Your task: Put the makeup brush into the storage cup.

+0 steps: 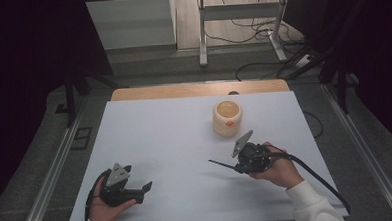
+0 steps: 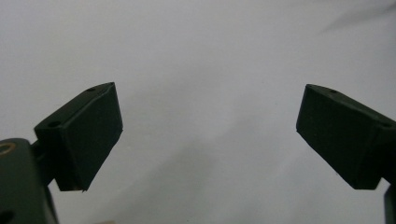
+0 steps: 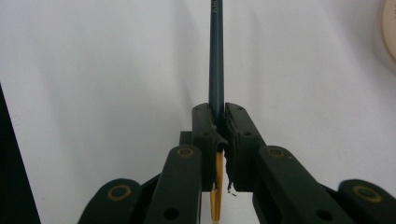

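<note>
A thin dark blue pencil (image 3: 216,56) with a yellow lower end is clamped between the jaws of my right gripper (image 3: 217,122), which is shut on it. From above, that pencil (image 1: 220,164) pokes out to the left of the right gripper (image 1: 238,164), held just over the white table at the right. A round cream pot (image 1: 227,117) with a small orange mark on its side stands beyond it, near the middle back of the table. My left gripper (image 1: 141,179) rests at the front left, and its jaws (image 2: 208,135) are wide apart over bare white surface.
The white tabletop (image 1: 175,141) ends in a wooden strip (image 1: 198,90) at the back. Beyond it are a metal desk frame (image 1: 240,18) and loose cables (image 1: 260,32) on the floor. Dark rails run along both sides of the table.
</note>
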`<state>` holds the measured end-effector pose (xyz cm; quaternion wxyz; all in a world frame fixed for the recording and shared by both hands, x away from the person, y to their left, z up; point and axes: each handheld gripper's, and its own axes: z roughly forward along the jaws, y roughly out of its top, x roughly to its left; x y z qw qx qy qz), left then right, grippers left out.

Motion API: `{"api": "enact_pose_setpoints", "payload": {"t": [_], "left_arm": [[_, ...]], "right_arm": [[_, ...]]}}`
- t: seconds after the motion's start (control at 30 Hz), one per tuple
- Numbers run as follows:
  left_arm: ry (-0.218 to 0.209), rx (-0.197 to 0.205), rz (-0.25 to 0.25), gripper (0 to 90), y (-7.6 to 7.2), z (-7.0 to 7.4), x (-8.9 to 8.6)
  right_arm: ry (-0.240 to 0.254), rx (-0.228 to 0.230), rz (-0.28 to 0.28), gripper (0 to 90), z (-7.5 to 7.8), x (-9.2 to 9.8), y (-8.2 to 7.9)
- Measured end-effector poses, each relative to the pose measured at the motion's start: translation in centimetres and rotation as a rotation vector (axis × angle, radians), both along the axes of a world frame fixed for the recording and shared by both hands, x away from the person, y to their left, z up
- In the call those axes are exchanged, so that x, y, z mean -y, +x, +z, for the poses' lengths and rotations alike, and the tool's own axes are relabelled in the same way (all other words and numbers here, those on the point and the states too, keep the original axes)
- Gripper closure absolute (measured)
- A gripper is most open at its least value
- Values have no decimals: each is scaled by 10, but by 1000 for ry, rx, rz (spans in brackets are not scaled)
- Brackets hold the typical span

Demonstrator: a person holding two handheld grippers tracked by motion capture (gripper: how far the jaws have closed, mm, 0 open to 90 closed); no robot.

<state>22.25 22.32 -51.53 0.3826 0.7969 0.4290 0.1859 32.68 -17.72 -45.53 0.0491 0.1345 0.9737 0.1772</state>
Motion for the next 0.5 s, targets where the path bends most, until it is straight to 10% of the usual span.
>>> {"api": "enact_pose_setpoints", "payload": {"t": [0.5], "left_arm": [[4, 12, -2, 79, 0, 1, 1]], "right_arm": [[13, 11, 5, 836, 6, -10, -3]]}}
